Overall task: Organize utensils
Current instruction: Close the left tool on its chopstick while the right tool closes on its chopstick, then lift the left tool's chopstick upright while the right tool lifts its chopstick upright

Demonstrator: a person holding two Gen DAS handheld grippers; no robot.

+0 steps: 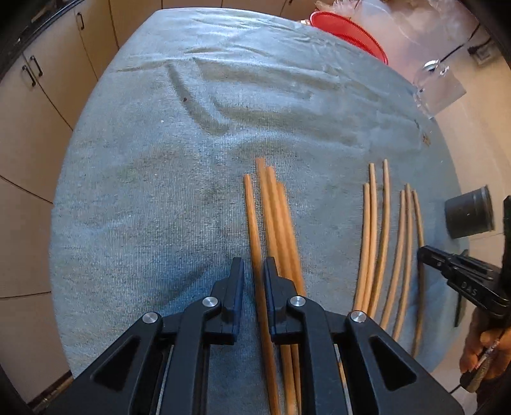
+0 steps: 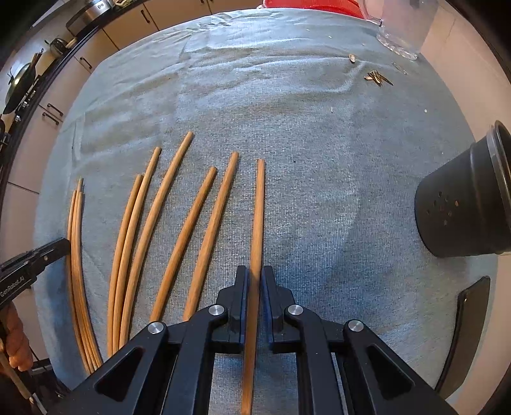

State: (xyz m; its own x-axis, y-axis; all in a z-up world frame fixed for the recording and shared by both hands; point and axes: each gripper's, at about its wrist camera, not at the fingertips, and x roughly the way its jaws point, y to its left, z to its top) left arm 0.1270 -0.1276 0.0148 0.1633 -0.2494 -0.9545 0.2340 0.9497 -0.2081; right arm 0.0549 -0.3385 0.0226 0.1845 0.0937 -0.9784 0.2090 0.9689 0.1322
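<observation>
Several wooden chopsticks lie lengthwise on a blue-grey towel (image 1: 159, 166). In the left wrist view my left gripper (image 1: 254, 265) straddles the leftmost chopstick (image 1: 252, 223) of a darker bundle (image 1: 278, 217); a small gap shows on each side of it. Lighter chopsticks (image 1: 380, 230) lie to the right. In the right wrist view my right gripper (image 2: 255, 273) is shut on the rightmost chopstick (image 2: 258, 217), with other chopsticks (image 2: 179, 223) to its left. A dark cup (image 2: 463, 204) lies on its side at the right.
A red lid (image 1: 351, 32) and clear plastic (image 1: 440, 86) sit at the towel's far edge. Seed husks (image 2: 377, 78) lie near a clear jug (image 2: 402, 28). A dark flat object (image 2: 466, 332) lies at the right edge. Cabinets (image 1: 38, 95) stand to the left.
</observation>
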